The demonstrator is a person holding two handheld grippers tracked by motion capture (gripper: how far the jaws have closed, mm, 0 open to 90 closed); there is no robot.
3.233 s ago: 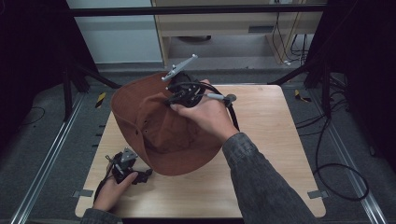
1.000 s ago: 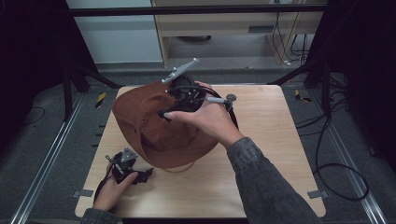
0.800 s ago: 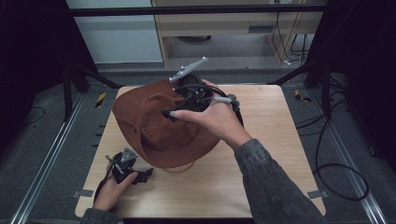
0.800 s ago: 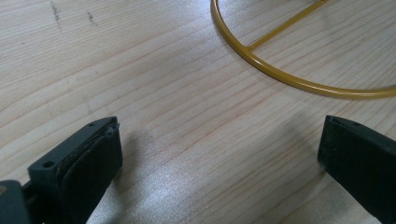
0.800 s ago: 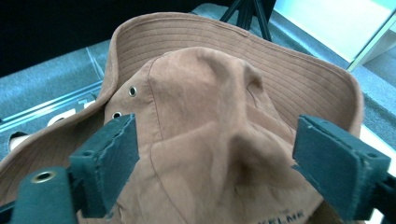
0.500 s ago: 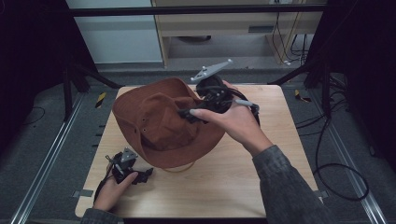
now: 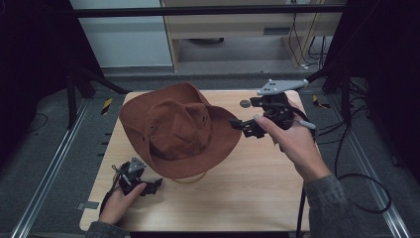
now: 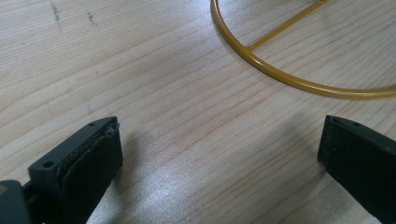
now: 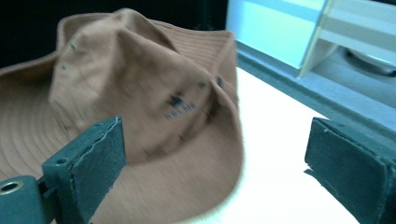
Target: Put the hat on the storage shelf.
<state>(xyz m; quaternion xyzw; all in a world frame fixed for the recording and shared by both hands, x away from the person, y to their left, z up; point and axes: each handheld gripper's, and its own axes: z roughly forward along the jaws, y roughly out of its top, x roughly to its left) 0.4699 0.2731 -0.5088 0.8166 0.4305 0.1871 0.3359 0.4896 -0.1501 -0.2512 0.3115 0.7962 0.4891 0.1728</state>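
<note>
The hat point(image 7: 178, 126) is seated on the yellow stand point(image 8: 299, 70) at the table's point(image 7: 247, 188) middle. Both grippers, left point(image 7: 148, 184) and right point(image 7: 242, 126), are spread and empty. The hat could be tipped off if its brim is clipped by the right gripper.

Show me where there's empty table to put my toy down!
Best spot: the bare table in front of the hat, between the left gripper and the right forearm. A thin strip also runs left of the hat. The middle is crowded: the hat covers it on a yellow wire stand, with the right gripper beside its brim.
</note>
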